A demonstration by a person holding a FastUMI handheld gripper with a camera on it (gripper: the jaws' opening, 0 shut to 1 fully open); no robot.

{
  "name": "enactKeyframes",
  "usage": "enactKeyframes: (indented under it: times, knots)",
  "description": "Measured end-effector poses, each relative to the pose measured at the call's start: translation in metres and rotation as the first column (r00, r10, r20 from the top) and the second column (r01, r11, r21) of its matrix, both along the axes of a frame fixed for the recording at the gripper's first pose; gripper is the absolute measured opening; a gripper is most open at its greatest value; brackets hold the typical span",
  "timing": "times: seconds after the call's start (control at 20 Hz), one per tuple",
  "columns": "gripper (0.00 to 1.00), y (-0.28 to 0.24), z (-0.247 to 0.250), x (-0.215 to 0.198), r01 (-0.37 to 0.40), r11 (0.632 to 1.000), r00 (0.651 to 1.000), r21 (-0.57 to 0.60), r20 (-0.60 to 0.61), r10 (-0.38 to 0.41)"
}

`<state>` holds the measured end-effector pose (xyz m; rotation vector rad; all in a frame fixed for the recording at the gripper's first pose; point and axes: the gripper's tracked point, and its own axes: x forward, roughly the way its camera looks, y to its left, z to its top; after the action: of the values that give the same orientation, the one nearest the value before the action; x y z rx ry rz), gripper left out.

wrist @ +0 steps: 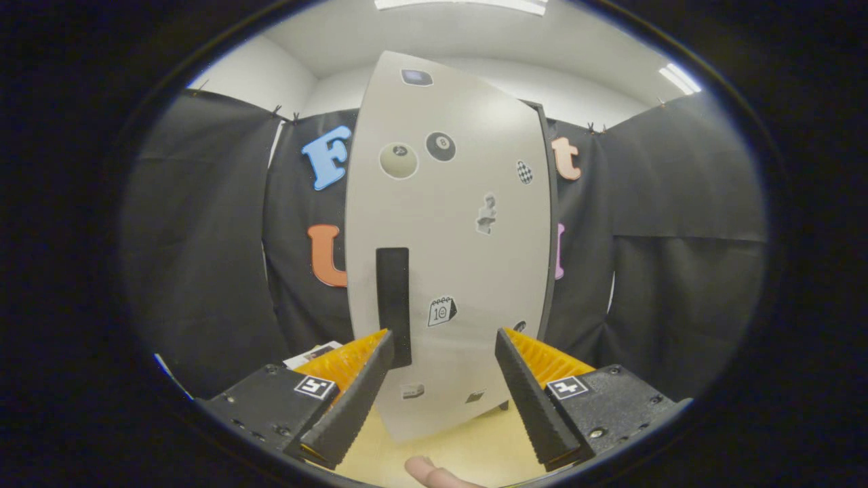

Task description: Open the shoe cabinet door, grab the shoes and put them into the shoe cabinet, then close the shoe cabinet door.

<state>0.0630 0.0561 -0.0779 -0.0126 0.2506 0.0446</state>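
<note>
The gripper (pixel 444 339) is released: its two fingers stand spread apart with nothing between the pads and no contact with any object.

The shoe cabinet door (pixel 451 230) is the landmark. It stands upright directly ahead of the fingers, a pale panel carrying several small stickers (pixel 399 160). A dark vertical handle (pixel 393 305) sits on the lower left part of the door; the left fingertip (pixel 376 359) appears just beside the handle's lower end, and contact cannot be confirmed. The right finger (pixel 525 386) lies in front of the door's lower right part.

Below the door is a light wooden surface (pixel 475 444). A fingertip of a person (pixel 427 471) shows over that surface, nearer than the door. To the lower left of the door, behind the left finger, a small printed item (pixel 315 354) is partly hidden
</note>
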Motion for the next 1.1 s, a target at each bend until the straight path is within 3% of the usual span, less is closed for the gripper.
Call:
enactKeyframes:
  times: [0.15,0.55,1.1]
  knots:
    - [0.98,-0.011,0.007,-0.017,-0.003,1.0,0.999,-0.019,0.036,0.004]
    - [0.99,-0.061,0.026,-0.077,0.109,0.994,0.98,-0.022,0.17,-0.103]
    - [0.99,-0.087,-0.001,-0.109,0.13,0.99,0.984,0.057,0.119,-0.136]
